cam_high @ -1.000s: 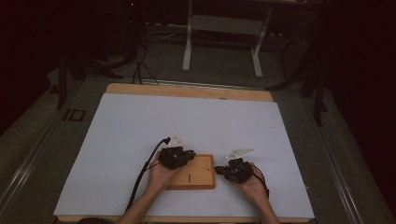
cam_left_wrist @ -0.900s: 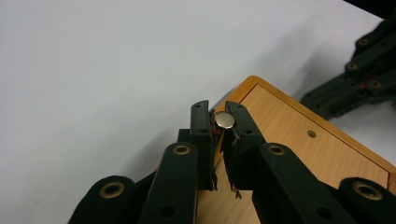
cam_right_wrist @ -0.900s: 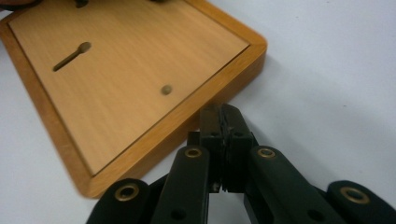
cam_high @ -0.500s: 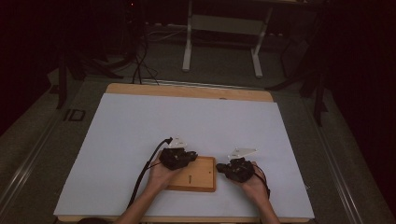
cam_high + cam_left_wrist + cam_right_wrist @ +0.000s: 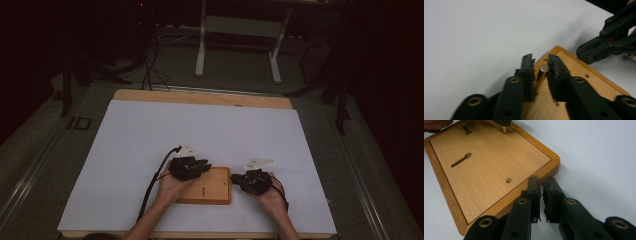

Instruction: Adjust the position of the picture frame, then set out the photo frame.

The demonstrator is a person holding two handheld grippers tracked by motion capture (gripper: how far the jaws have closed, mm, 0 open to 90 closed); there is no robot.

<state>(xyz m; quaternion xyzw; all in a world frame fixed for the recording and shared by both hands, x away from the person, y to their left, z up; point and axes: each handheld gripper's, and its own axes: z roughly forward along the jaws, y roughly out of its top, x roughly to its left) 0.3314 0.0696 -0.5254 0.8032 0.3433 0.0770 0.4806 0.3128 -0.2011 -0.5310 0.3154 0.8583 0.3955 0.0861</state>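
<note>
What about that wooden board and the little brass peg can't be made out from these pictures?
- Brass peg: its lower end, left gripper view, hidden behind the left gripper.
- Wooden board: its left part, high view, covered by the left hand.
- Keyhole slot: its depth, right gripper view, too dark inside.
- Board's near corner, right gripper view, behind the right gripper.

My table (image 5: 200,125) wears a white sheet; beyond it, a dim grey floor (image 5: 240,75), a white-legged stand (image 5: 237,45), loose cables (image 5: 150,70).

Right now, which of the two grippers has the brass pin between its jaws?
The left gripper: the brass pin on the wooden board stands between its jaws. The right gripper has none.
</note>
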